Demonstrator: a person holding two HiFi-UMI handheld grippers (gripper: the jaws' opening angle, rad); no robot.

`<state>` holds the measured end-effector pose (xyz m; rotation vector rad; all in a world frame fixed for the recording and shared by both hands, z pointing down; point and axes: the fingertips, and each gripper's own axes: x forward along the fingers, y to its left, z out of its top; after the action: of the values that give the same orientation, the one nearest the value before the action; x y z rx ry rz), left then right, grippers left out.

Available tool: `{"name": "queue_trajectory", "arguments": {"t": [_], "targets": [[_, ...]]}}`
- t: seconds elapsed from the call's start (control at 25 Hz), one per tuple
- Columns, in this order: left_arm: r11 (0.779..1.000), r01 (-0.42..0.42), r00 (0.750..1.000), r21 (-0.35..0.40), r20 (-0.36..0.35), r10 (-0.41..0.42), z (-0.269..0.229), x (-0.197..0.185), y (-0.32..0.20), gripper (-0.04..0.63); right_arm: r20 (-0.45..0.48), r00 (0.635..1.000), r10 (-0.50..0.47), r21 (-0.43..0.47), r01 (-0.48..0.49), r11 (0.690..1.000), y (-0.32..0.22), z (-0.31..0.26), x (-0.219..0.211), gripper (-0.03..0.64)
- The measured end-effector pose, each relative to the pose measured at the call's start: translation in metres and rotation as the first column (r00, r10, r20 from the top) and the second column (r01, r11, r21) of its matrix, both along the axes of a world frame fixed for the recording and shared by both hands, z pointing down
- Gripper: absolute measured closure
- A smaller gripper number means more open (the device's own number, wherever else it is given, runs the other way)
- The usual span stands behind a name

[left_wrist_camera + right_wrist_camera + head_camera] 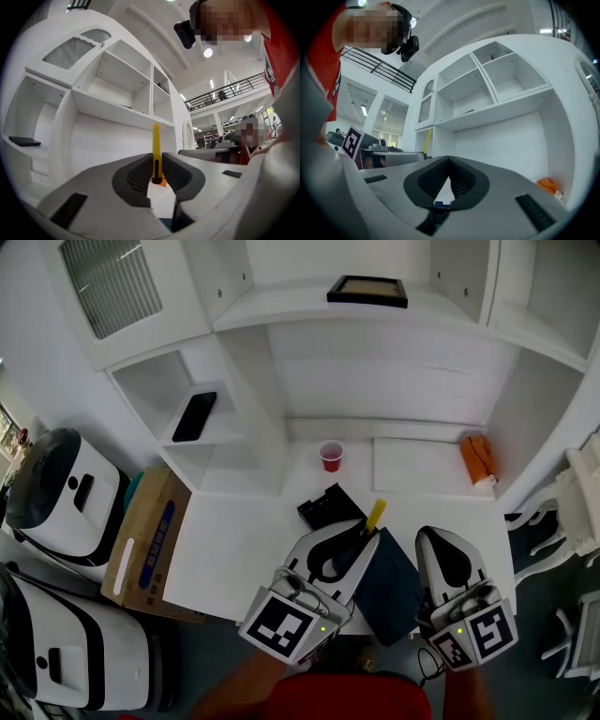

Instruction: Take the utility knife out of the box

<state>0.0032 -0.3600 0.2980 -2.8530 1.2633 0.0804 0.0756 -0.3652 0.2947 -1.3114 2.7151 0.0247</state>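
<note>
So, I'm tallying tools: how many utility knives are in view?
1: the yellow utility knife, clamped in the left gripper. Others could be hidden from view.

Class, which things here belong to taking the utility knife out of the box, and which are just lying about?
Job in hand:
yellow utility knife, gripped by the left gripper
black box

Lying about:
red cup
phone
orange object
cardboard carton
</note>
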Motion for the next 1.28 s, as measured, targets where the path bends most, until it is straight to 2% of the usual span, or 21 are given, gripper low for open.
{"name": "queue_trajectory", "arguments": {"t": [0.12,0.28,1.28], "targets": [[1.000,-0.002,1.000,0.023,-0.001,0.002,-0.0020,-0.0005,-0.0004,0.506,-0.002,1.000,0.005,-0.004,-0.005,1.000,-0.0003,0.0006,0.0007,0.614],[1.000,-0.004,1.000,-0.001,0.000,0.004,-0.0011,-0.0001,0.0006,0.506,-0.001,1.000,0.006,-0.019,-0.006,1.000,-0.0008,0.0039,0.0006,0.614],[1.000,-0.002,1.000,-0.004,0.005,0.002,0.0001,0.0043,-0.0009,0.506,-0.017,1.000,-0.006,-0.021,0.006,1.000,-0.0003,0.0033,0.0025,0.612]]}}
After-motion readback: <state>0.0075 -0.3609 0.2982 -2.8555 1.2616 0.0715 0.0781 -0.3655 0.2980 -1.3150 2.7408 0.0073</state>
